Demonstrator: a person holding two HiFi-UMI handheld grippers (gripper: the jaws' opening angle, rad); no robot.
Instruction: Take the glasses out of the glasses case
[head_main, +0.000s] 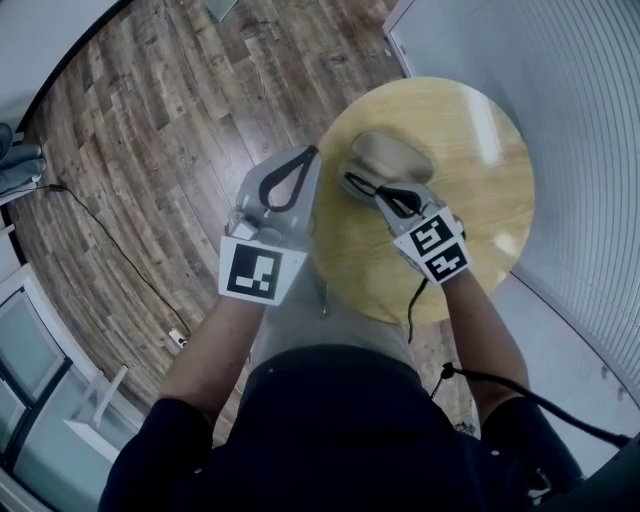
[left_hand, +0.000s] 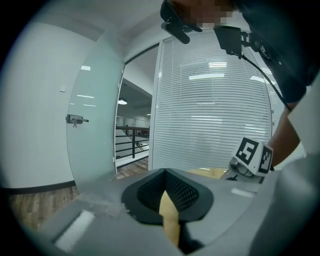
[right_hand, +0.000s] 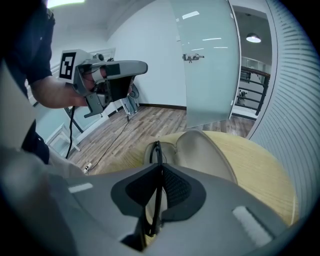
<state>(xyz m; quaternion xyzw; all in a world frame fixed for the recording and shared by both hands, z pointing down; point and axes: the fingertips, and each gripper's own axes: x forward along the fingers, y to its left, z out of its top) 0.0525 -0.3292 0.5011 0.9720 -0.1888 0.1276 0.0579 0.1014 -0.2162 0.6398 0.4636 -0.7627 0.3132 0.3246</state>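
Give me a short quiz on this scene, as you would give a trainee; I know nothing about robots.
1. True or false: the right gripper is clamped on the black-framed glasses.
2. Where does the open beige glasses case lie? A) in a drawer B) on the round light-wood table C) on a shelf
3. Fill in: the left gripper has its jaws ___, with nothing between them.

Key: 1 true; 2 B; 3 together.
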